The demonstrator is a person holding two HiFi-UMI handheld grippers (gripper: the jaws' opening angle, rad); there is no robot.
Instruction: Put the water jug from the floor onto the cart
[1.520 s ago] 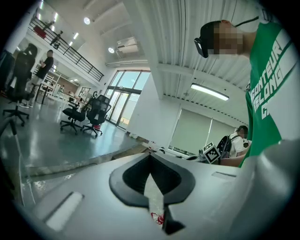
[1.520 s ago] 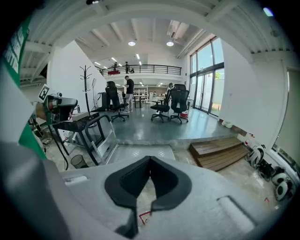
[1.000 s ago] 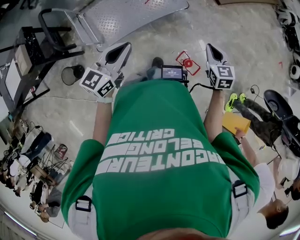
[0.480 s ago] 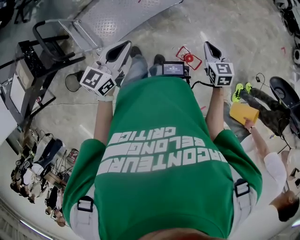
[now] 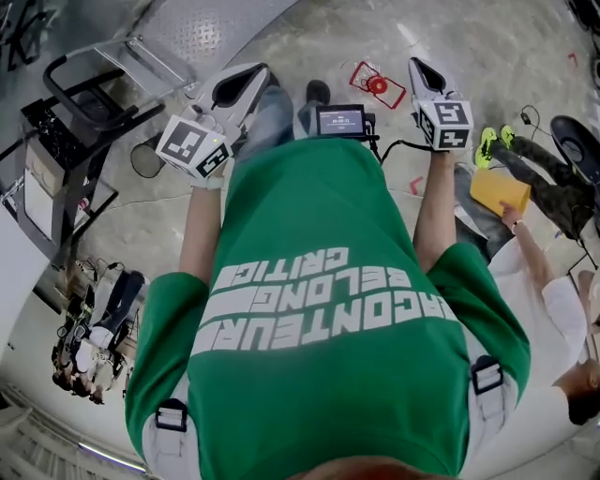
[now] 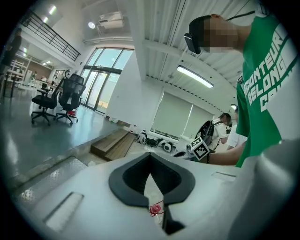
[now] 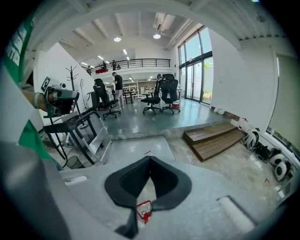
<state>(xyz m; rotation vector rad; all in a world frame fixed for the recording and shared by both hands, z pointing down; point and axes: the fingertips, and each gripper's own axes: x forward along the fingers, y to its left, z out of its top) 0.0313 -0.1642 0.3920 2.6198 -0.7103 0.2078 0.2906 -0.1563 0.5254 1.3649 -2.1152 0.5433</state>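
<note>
Both claws are closed tip to tip and empty: the left claw (image 5: 251, 75) and right claw (image 5: 418, 66) are held forward, apparently in approach. The water jug (image 5: 377, 85), judged to be the red-capped item, is seen on the polished concrete floor (image 5: 497, 66), right of the cart (image 5: 202, 23) and well apart from it. Office chairs (image 7: 161, 96) are seen beyond the cart in an open hall
</note>
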